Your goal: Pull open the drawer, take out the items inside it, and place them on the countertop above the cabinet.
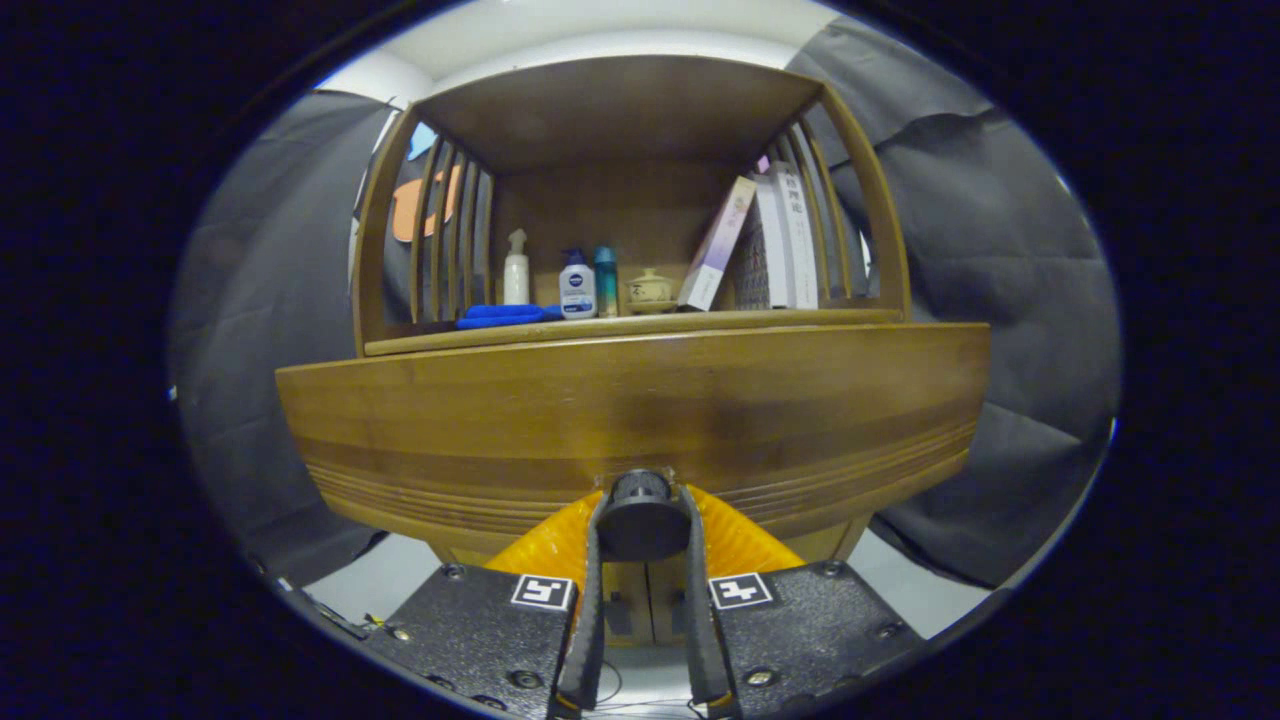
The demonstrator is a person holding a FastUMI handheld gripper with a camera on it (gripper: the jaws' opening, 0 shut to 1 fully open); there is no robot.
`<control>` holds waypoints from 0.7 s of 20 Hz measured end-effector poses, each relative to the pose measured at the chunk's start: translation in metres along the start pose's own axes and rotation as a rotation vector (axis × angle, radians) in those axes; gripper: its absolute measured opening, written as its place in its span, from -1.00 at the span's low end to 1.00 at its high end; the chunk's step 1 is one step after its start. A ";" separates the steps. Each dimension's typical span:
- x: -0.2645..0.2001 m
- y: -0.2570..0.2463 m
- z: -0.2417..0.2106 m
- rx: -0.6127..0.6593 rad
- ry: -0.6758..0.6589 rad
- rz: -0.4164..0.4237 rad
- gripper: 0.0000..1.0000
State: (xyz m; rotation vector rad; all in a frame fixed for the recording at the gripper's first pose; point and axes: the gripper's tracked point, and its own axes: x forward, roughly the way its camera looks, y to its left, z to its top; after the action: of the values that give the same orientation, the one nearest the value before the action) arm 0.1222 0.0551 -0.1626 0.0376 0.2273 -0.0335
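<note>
A wooden cabinet's drawer front (640, 410) fills the space straight ahead of me, with a round dark knob (641, 520) low at its middle. My gripper (641, 508) is shut on that knob, one finger pressing each side of it. Above the drawer runs the countertop (800, 318) of the cabinet. The drawer's inside is hidden behind its front.
On the countertop stand a folded blue cloth (500, 316), a white spray bottle (516, 268), a lotion bottle (577, 285), a teal bottle (606, 281), a small lidded pot (650, 290) and leaning books (775, 245). Slatted wooden sides and a top board enclose this shelf.
</note>
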 end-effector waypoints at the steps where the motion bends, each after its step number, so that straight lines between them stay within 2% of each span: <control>1: -0.004 0.000 -0.001 0.006 0.012 -0.005 -0.28; 3: -0.014 -0.001 -0.004 0.036 0.015 0.006 -0.27; 6: -0.023 -0.005 -0.004 -0.002 0.003 0.023 -0.28; 8: -0.029 -0.004 -0.008 0.029 -0.002 0.029 -0.27; 14: -0.039 -0.006 -0.017 0.018 -0.009 0.043 -0.28</control>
State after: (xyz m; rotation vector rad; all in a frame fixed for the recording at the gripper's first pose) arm 0.0806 0.0514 -0.1710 0.0600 0.2172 0.0076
